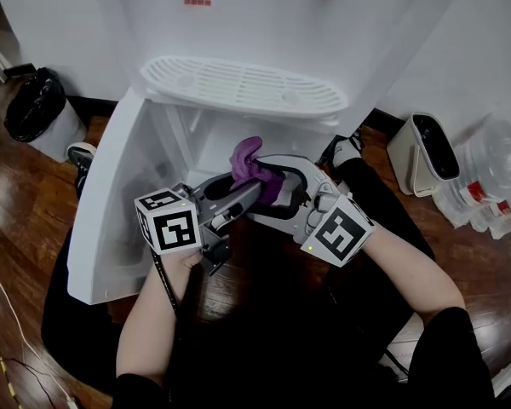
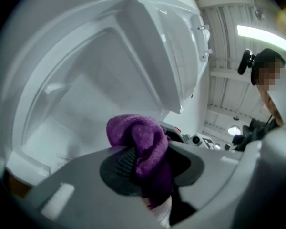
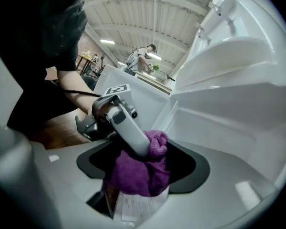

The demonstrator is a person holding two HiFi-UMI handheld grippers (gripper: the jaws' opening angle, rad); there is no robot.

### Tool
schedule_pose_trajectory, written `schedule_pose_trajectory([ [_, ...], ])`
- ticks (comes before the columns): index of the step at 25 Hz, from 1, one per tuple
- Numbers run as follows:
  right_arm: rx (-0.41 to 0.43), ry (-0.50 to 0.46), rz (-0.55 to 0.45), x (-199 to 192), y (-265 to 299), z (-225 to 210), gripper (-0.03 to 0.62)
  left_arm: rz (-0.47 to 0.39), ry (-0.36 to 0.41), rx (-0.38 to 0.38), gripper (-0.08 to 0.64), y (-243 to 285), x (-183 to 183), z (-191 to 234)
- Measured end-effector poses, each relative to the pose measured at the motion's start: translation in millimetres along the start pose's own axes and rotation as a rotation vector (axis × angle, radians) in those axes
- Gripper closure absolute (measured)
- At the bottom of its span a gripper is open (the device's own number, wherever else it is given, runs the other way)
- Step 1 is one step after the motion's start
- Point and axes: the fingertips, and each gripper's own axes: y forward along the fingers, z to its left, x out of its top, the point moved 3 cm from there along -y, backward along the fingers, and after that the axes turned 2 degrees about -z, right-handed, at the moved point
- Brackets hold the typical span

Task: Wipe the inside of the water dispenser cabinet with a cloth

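Pinching purple cloth [image 1: 249, 154]: left hand-held gripper [image 1: 255, 189], before open water dispenser cabinet [image 1: 180, 133]. Right hand-held gripper [image 1: 283, 186]: jaws spread, cloth between them.

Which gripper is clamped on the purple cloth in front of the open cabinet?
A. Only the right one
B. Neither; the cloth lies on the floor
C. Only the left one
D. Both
C: the left gripper has its jaws pinched on the purple cloth, while the right gripper has its jaws wide apart, with bare black pad showing on either side of the cloth.
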Motion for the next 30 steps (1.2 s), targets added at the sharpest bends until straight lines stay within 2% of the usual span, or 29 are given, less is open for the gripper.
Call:
schedule_pose_trajectory([
  [3, -0.028, 0.075, -0.022, 4, -27, -5, 0.261, -0.075, 0.008, 0.074, 0.428, 4, 5, 18],
  [6, -0.074, 0.245, -0.098, 13, -57, -5, 0.301, -0.098, 0.095, 0.148, 0.426, 21, 12, 26],
  [8, -0.083, 0.308, -0.117, 20, -79, 1, 0.335, -0.091, 0.147, 0.117, 0.423, 40, 18, 17],
  [11, -0.073, 0.357, -0.135, 31, -108, 10, 0.372, -0.107, 0.168, -0.012, 0.423, 69, 26, -6],
  [13, -0.069, 0.374, -0.157, 34, -120, 14, 0.388, -0.131, 0.168, -0.041, 0.423, 82, 34, -6],
  [17, -0.067, 0.422, -0.188, 17, -122, 20, 0.397, -0.197, 0.145, -0.004, 0.428, 102, 65, 33],
  [19, -0.061, 0.442, -0.149, 0, -124, 29, 0.399, -0.198, 0.147, 0.017, 0.43, 120, 76, 55],
  [21, -0.052, 0.456, -0.097, -17, -127, 37, 0.407, -0.214, 0.18, 0.029, 0.43, 138, 86, 69],
  [22, -0.047, 0.461, -0.082, -21, -128, 39, 0.407, -0.23, 0.209, 0.032, 0.456, 143, 89, 77],
  [25, -0.031, 0.451, -0.068, -22, -124, 43, 0.415, -0.263, 0.221, 0.047, 0.434, 147, 85, 102],
  [28, 0.01, 0.418, -0.032, -20, -114, 52, 0.419, -0.297, 0.197, -0.01, 0.433, 147, 91, 76],
  [30, 0.048, 0.378, 0.005, -17, -108, 60, 0.424, -0.321, 0.162, -0.075, 0.431, 140, 85, 63],
])
